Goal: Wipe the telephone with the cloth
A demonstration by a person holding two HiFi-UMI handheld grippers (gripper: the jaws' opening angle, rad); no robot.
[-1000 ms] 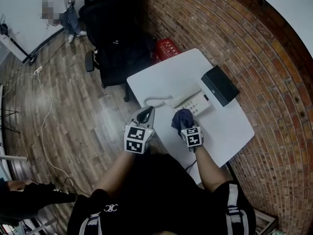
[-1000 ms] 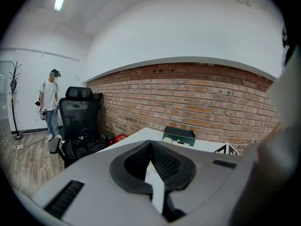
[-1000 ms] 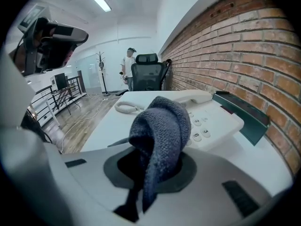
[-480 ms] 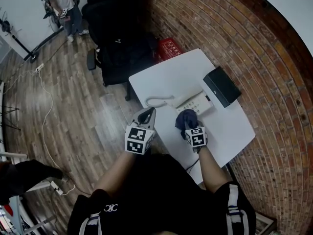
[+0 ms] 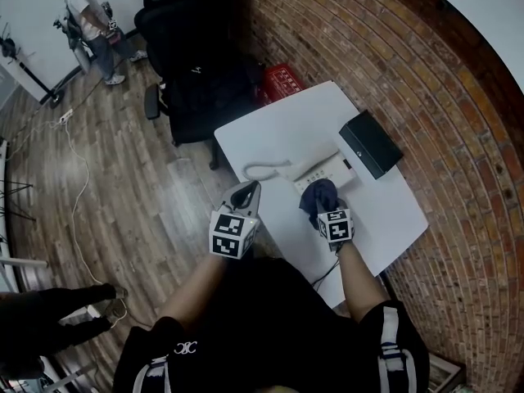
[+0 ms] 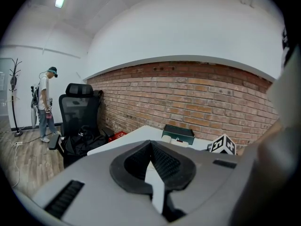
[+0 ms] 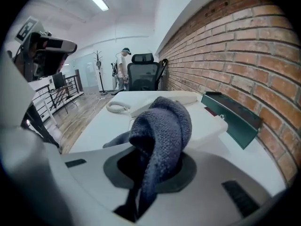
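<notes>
1. The right gripper [image 7: 153, 166] is clenched on the cloth [image 7: 162, 124]. A bunched blue-grey fold stands up out of the jaws, and that fold looks like the wiping pad.
2. The left gripper [image 6: 150, 145] has its jaws drawn together on nothing. It hangs off the table's [image 5: 274, 129] near edge, over the floor, probably to keep out of the working hand's way.
3. In the head view the cloth [image 5: 319, 195] sits on the near end of the telephone [image 5: 326, 170], so I judge the wipe to be under way. Whether it is pressing down I cannot tell.
4. The telephone lies mid-table with its handset [image 7: 164, 99] on the cradle and the coiled cord [image 7: 117, 106] trailing off to the left.
5. A dark box [image 5: 370, 143] sits just beyond the telephone by the brick wall (a stroke pushed too far could nudge it).
6. Nothing steadies the telephone, so a firm wipe might slide it, and the idle left gripper could brace it.
7. A person [image 5: 86, 19] stands far off beyond the office chair [image 5: 192, 47] and takes no part in the task.
</notes>
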